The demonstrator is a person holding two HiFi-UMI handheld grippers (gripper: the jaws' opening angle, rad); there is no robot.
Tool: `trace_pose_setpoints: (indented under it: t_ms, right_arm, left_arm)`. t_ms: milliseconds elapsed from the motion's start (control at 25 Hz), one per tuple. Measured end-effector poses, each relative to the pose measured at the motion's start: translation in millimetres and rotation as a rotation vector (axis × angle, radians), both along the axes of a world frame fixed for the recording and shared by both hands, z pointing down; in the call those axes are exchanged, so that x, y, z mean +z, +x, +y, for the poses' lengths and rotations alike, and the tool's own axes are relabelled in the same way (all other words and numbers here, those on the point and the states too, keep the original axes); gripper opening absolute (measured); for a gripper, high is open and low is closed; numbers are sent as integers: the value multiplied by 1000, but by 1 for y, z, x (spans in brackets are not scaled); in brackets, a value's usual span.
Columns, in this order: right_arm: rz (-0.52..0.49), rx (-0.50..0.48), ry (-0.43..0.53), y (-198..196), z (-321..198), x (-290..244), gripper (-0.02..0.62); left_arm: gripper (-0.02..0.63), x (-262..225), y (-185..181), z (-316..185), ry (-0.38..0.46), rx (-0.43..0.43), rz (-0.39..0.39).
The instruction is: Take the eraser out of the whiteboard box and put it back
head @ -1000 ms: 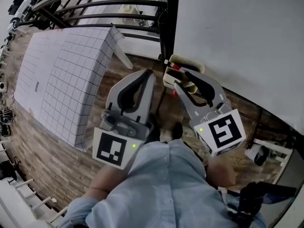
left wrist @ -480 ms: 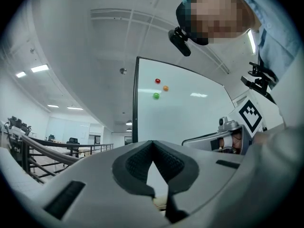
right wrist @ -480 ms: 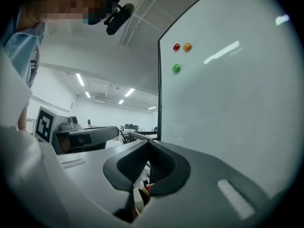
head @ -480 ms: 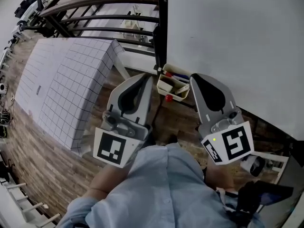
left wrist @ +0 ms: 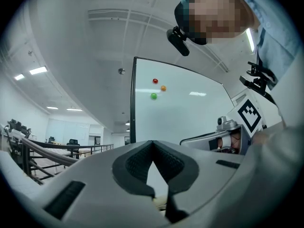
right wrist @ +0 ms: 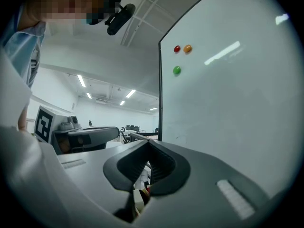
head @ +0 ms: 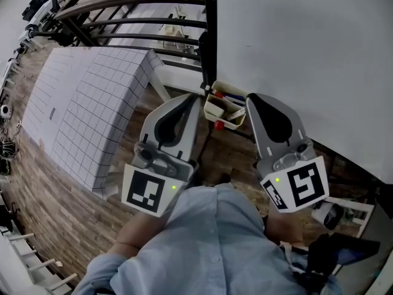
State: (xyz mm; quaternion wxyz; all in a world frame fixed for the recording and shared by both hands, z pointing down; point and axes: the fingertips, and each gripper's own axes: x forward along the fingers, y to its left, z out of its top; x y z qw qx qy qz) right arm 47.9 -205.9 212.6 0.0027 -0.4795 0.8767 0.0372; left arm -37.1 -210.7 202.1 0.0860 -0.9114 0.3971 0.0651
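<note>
Flanking the whiteboard box [head: 216, 112], all four fingers [head: 184, 115] stand closed.

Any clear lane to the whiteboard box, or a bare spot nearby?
Bare wood floor shows between the left gripper and right gripper, below the whiteboard box; more beside the gridded panel. Crowded: inside the box, among markers.

Wood-plank floor [head: 55, 214] spreads below the whiteboard [head: 307, 54]. Left of the whiteboard, a large white gridded panel [head: 80, 103] stands on it, folded like a tent. The cream whiteboard box [head: 222, 110] hangs at the whiteboard's lower left corner, markers [head: 228, 97] inside.
</note>
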Motion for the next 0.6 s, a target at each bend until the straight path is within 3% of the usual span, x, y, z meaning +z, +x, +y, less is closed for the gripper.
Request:
trace_pose_setpoints:
  t_ms: [600]
  right_arm:
    - [-7, -6, -5, 1, -7, 0, 0]
  left_arm:
    - [-2, -1, 5, -6, 2, 6, -6]
